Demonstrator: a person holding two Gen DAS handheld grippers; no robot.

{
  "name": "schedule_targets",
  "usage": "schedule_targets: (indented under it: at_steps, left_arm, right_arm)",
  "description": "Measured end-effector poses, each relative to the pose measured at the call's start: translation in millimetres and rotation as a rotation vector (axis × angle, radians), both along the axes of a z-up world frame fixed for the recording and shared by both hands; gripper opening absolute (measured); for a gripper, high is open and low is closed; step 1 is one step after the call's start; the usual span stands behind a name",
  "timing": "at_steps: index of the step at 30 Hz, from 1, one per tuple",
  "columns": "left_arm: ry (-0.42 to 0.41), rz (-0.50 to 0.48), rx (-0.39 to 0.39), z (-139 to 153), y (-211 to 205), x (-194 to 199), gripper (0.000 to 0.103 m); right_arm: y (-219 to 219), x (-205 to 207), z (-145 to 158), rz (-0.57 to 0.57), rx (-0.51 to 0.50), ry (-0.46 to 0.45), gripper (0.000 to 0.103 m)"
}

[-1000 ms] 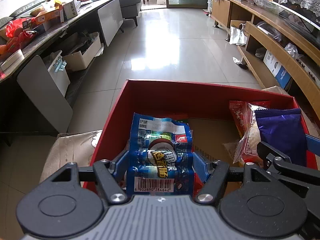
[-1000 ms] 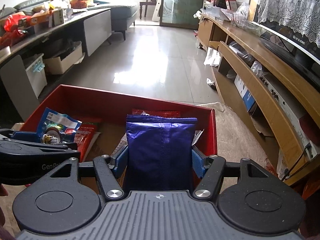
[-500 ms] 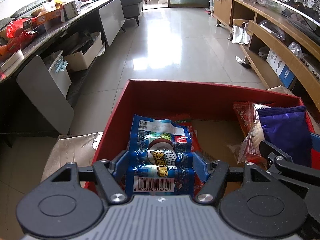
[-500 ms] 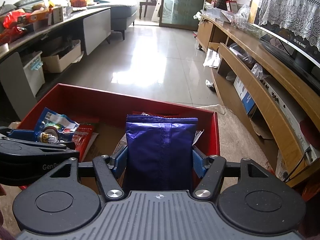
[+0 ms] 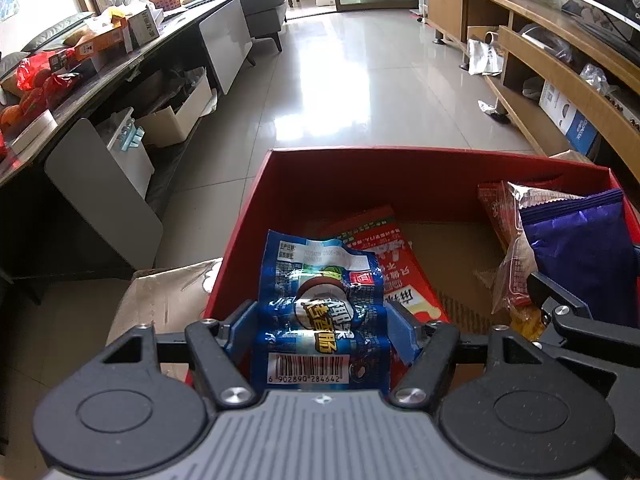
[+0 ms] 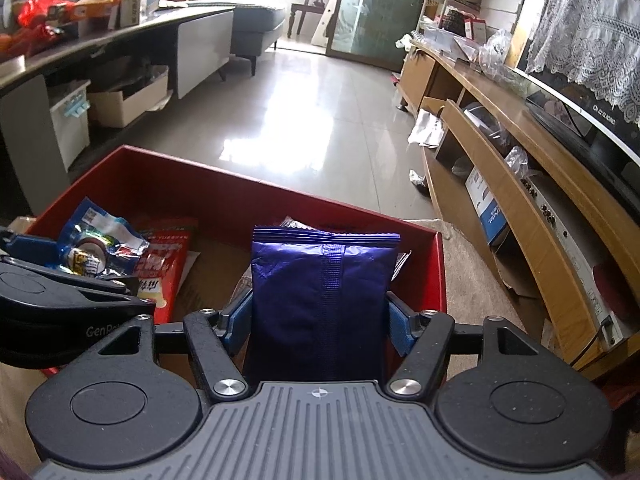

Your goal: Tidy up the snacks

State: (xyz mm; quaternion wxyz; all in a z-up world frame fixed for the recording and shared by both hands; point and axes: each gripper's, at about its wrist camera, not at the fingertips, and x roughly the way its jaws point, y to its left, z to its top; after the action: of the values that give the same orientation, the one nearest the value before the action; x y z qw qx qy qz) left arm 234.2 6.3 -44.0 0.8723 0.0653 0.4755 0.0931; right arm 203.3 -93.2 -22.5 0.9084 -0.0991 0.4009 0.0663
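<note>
While both packets hang over the red box point(image 5: 432, 168), we judge the step in hand to be the placing: two snacks carried in together and about to be laid down among those already inside. That box sits on the floor of a living room, its cardboard bottom half bare in the middle, with a flat red packet point(image 5: 384, 248) lying on the left part and a clear-and-red wrapped snack point(image 5: 516, 240) leaning at the right wall.

Our right gripper point(image 6: 320, 312) has its blue pads against the sides of the purple bag point(image 6: 320, 280), which stands upright between them over the right side of the box. Our left gripper point(image 5: 322, 328) clamps the blue sausage pack point(image 5: 320, 304) the same way, barcode end toward the camera, above the left side and partly over the flat red packet. Neither claw is wide; each is set to the width of its packet.

Next, as we read it, each hand should sink until its packet rests on the bottom or on its neighbours, then spread the pads and draw back. The purple bag is soft and tall, so it may topple onto the wrapped snack once let go.
</note>
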Motion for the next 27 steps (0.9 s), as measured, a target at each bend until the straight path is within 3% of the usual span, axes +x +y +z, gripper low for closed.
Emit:
schedule_targets:
  at_steps: [13, 27]
  left_arm:
    - [0.035, -0.004, -0.077, 6.3, 2.8, -10.4, 0.067]
    - [-0.003, -0.002, -0.101, 20.2, 3.4, -23.0, 0.071]
  right_arm:
    - [-5.0, -5.1, 6.8, -0.042, -0.015, 0.059, 0.080]
    - [-12.9, -12.9, 15.4, -0.078, 0.000, 0.053, 0.084]
